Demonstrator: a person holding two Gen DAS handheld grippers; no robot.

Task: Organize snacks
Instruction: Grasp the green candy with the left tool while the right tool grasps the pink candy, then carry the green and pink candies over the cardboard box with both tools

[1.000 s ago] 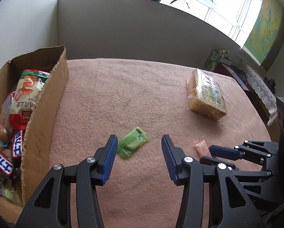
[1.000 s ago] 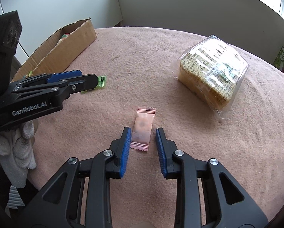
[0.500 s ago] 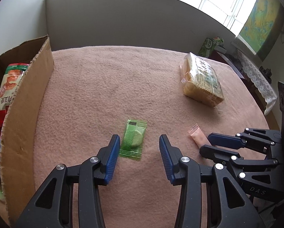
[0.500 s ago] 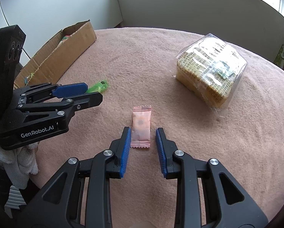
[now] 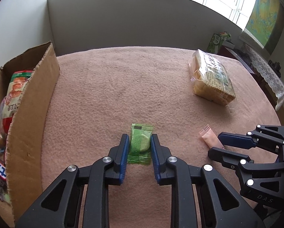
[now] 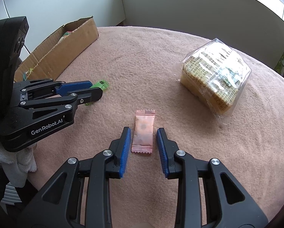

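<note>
A small green snack packet (image 5: 141, 131) lies on the pink table cloth (image 5: 113, 87), and my left gripper (image 5: 140, 135) is shut on it, both blue pads pressing its long sides. In the right wrist view that left gripper (image 6: 96, 89) covers most of the green packet (image 6: 101, 84). A pink snack packet (image 6: 143, 133) lies flat between the pads of my right gripper (image 6: 143, 129), which stands open with a thin gap on each side. The left wrist view shows the right gripper (image 5: 215, 142) at the pink packet (image 5: 208, 134).
An open cardboard box (image 5: 27, 114) holding several snack bags stands at the table's left edge, also seen as the box (image 6: 65, 51). A clear bag of sliced cake or bread (image 5: 211, 79) lies at the far right, in the other view as the bag (image 6: 216, 76). A gloved hand (image 6: 18, 163) holds the left gripper.
My left gripper has shifted over the green packet and its jaws have closed onto it. The right gripper has stayed around the pink packet.
</note>
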